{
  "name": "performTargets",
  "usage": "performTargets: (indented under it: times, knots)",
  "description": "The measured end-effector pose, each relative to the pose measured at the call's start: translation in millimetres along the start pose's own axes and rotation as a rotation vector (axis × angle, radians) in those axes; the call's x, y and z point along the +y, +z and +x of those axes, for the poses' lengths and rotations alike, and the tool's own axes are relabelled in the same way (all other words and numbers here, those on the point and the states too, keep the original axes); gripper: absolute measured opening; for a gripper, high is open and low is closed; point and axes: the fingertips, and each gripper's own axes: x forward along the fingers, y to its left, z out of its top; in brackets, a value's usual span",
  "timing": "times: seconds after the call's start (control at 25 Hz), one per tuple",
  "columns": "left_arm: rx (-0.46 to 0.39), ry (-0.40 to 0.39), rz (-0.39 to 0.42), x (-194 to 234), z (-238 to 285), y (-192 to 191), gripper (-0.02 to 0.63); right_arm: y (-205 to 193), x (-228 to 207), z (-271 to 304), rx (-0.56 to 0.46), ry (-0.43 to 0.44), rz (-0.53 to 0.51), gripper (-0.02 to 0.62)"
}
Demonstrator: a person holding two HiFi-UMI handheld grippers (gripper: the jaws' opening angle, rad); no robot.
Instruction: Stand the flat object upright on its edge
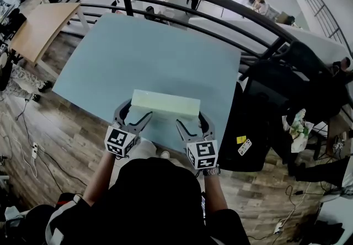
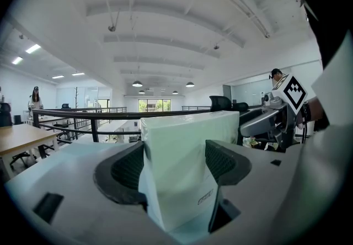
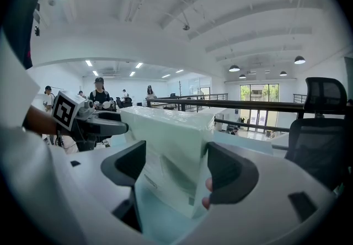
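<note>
Pale green and wrapped in clear film, the flat box (image 1: 165, 104) sits over the near part of the light blue table (image 1: 138, 56), just ahead of the person, with its long side running left to right. The left gripper (image 1: 134, 118) takes the box's left end and the right gripper (image 1: 190, 126) its right end, probably so that the long, light body can be turned evenly instead of swinging around a single hold.

In the left gripper view the jaws stand partly apart with the end of the box filling the gap, and the ribbed pads (image 2: 223, 161) lie against its two broad faces. The right gripper view shows the same: moderately open jaws pressed onto the opposite end, the film creasing near one pad.

From both gripper views the broad faces look close to vertical, so the box seems to be up on, or nearly on, its long edge. Whether that edge bears on the table cannot be told. The hold at both ends likely serves to steady it until it balances, since a thin edge could tip either way.
</note>
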Motion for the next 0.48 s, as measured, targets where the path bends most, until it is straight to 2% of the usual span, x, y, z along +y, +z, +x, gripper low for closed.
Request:
performTargets:
  times: [0.48]
  knots:
    - [-0.007,0.01,-0.004,6.5,-2.1,1.9,0.351,1.9,-1.0,3.1,-0.002,-0.016,0.006,0.348]
